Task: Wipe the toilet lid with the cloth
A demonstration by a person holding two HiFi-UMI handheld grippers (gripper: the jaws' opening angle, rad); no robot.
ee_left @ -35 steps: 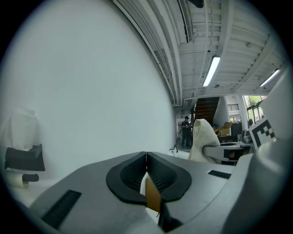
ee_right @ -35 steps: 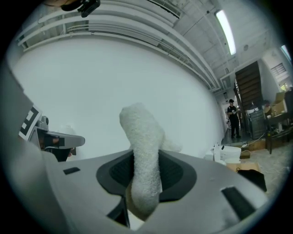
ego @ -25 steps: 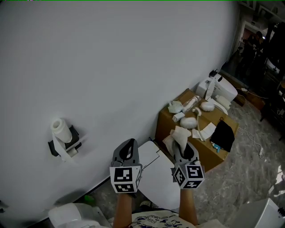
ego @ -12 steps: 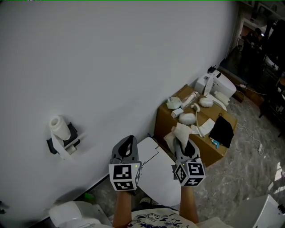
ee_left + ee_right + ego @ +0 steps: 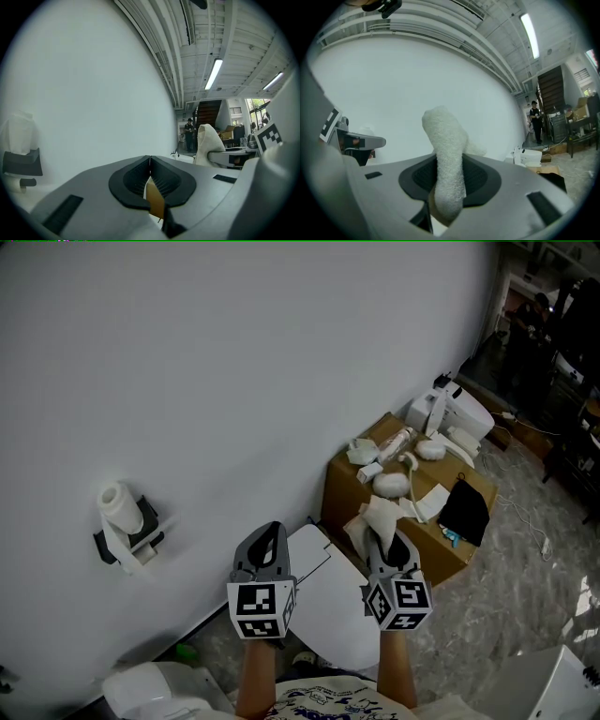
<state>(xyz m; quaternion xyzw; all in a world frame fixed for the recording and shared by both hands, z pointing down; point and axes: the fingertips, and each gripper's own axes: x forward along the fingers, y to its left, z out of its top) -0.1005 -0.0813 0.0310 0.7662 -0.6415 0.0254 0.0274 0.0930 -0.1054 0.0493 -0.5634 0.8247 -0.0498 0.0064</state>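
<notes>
My right gripper is shut on a white cloth, which sticks up between its jaws as a thick fluffy fold. My left gripper is beside it on the left, shut with nothing in it. Both point at the plain white wall. Below and between them lies a flat white toilet lid, partly hidden by the grippers; neither touches it. In the left gripper view the cloth shows at the right.
A toilet-paper roll on a black holder hangs on the wall at left. A cardboard box at right carries several white items and a black cloth. A white appliance stands behind it. A white rounded object sits at bottom left.
Both grippers have risen slightly in the head view, still side by side. The cloth stays in the right gripper.
</notes>
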